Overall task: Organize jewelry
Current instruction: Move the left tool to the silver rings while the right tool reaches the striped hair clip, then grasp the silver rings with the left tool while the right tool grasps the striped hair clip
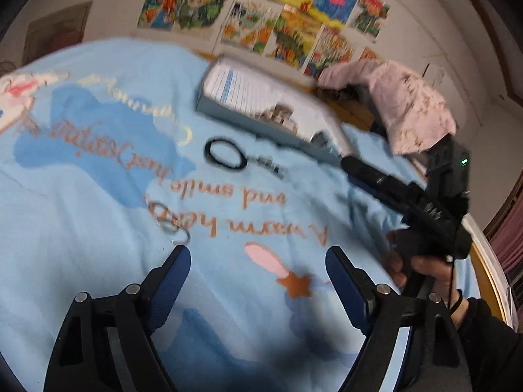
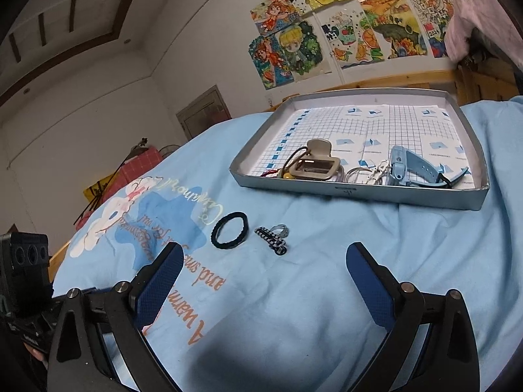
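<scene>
Your left tongs [image 1: 258,274] and right tongs [image 2: 264,277] both gape wide and hold nothing, hovering over a light blue bedspread [image 2: 327,277] printed with orange lettering. On the bedspread ahead of the right tongs lies a black hair tie [image 2: 229,230], and just beside it a black-and-white clip [image 2: 273,239] with a silver ring. Farther back sits a grey tray [image 2: 359,192] lined with grid paper, holding a beige clasp [image 2: 313,163], thin rings [image 2: 358,174] and a blue watch [image 2: 412,170]. In the left view, another thin ring [image 1: 178,233] lies near the left tongs. Colourful drawings [image 2: 343,23] cover the wall behind.
</scene>
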{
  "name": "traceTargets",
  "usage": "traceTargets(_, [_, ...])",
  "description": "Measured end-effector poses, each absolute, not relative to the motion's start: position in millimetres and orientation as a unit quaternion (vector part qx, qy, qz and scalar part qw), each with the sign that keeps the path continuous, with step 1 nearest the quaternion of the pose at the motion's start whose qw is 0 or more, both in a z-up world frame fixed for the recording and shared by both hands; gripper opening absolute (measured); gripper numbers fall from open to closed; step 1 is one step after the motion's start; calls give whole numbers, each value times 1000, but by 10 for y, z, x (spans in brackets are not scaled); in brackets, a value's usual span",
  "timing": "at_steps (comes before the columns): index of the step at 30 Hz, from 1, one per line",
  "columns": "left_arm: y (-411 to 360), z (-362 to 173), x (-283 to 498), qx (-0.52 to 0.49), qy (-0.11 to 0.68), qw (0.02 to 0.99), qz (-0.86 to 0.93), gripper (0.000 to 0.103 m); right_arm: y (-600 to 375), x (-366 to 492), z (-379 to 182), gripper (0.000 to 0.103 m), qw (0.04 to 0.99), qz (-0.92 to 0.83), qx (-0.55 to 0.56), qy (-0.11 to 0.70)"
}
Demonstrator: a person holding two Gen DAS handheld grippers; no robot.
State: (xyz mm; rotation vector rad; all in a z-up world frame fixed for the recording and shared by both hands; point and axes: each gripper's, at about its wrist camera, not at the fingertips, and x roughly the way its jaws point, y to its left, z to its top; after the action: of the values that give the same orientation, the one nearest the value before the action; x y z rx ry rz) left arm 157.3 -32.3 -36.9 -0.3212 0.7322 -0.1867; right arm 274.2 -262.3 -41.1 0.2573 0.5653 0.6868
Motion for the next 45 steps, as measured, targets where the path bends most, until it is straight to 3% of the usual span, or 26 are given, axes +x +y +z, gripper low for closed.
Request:
traceTargets(3, [-284, -463, 1625, -164, 381, 907, -69, 76, -2613, 2738, -416, 97, 893, 333, 120, 278])
traceTargets(14, [-143, -592, 1932, -159, 409, 899, -12, 60, -2249, 2869, -584, 61, 874, 348, 53, 335])
traceTargets(27, [-90, -641, 2285, -98, 415, 904, 6, 59, -2111, 3018, -649, 60, 877, 335, 41, 342])
traceTargets(34, [-26, -631, 2225, -103, 380, 919, -8, 59, -2031, 3120, -660, 44, 876, 335, 26, 346])
traceTargets(38, [-28, -656, 2244, -97, 382, 919, 3, 59, -2000, 3200, -653, 42, 875, 336, 24, 346])
traceTargets(45, [-6, -683, 2285, -87, 382, 920, 34, 38, -1941, 3221, -706, 17, 873, 340, 16, 350])
